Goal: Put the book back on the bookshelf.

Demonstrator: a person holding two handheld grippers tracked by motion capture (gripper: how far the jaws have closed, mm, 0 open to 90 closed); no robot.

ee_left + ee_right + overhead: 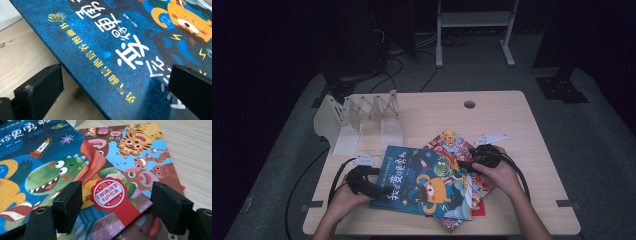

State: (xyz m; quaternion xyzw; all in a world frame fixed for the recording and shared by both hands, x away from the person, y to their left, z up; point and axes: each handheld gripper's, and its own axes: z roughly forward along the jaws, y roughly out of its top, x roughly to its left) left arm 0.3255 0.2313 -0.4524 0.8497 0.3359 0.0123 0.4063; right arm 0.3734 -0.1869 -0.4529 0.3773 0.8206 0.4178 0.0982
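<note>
clearly the step in hand is getting hold of the top picture book, the blue book, which lies on a small stack of books near the front edge of the counter, toward its middle; the left tool sits at the book's left edge, and in the left gripper view its jaws stand apart, one below the raised edge over bare wood, one above the cover, so it is released and straddling the edge, not yet pinching; the right tool rests at the book's far right corner, and in the right gripper view its jaws also stand apart on either side of the red seal on the cover, released too; beneath lies the animal book, fanned out toward the right, with a red book peeping out at the front; a white folding rack stands at the far left corner of the counter, probably where the books are bound; the next move, as i judge it, calls for clenching the left tool on the lifted edge, taking only the top book and not the one under it, then lifting it clear of the stack.
</note>
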